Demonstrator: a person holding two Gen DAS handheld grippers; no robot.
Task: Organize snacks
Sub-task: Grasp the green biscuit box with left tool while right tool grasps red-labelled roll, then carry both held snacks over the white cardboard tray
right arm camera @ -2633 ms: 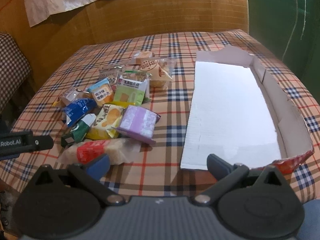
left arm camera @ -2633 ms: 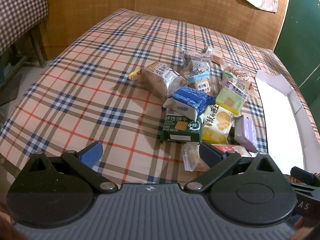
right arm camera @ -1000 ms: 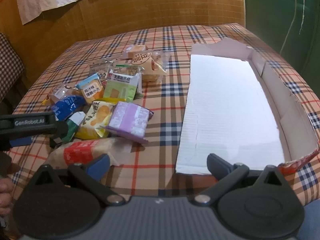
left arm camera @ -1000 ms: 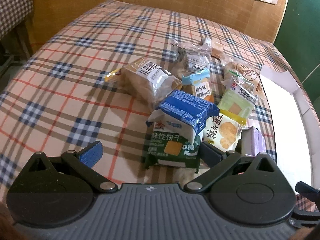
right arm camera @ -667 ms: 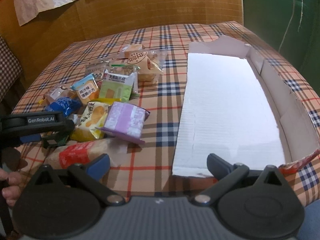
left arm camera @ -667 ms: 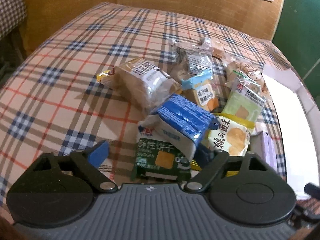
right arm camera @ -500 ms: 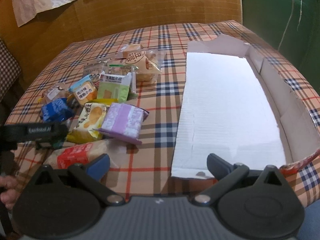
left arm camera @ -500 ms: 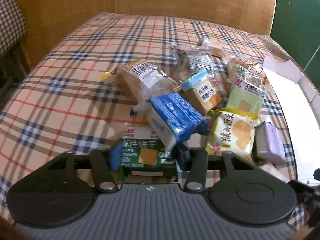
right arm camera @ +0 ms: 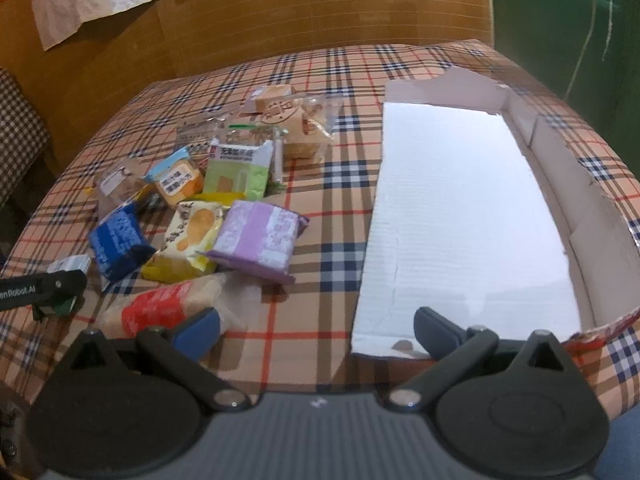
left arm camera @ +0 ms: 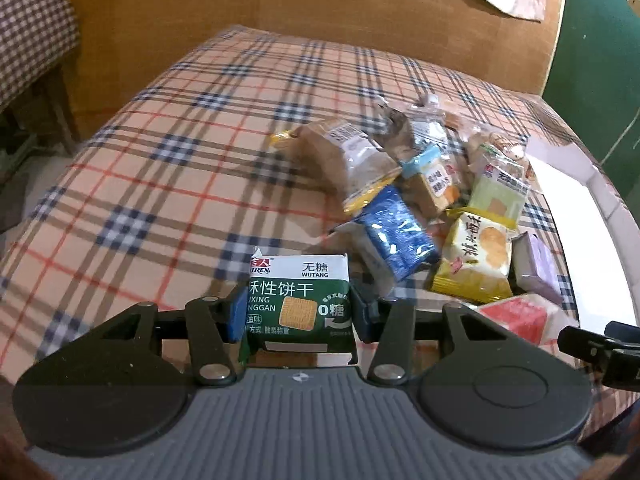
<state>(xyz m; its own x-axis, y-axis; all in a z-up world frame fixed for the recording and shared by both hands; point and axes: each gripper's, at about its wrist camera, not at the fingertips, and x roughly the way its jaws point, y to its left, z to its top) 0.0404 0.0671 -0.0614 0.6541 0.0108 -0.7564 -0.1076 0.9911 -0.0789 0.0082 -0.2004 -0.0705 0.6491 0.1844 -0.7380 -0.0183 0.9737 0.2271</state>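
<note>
Left tongs [left arm camera: 298,314] clamp the green-and-white biscuit packet [left arm camera: 299,300] by its sides, raised near the pile's left edge — carry it level, clear of the blue foil packet [left arm camera: 394,236]. Right tongs [right arm camera: 316,330] hang apart, empty, between the red-labelled clear bag [right arm camera: 168,308] and the white cardboard tray [right arm camera: 460,220] on the plaid worktop [right arm camera: 328,256].

Green biscuit packet [left arm camera: 299,304] upright – clamped in left tool [left arm camera: 298,314], remaining snack packets [right arm camera: 208,200] heaped beside white tray [right arm camera: 460,216]
</note>
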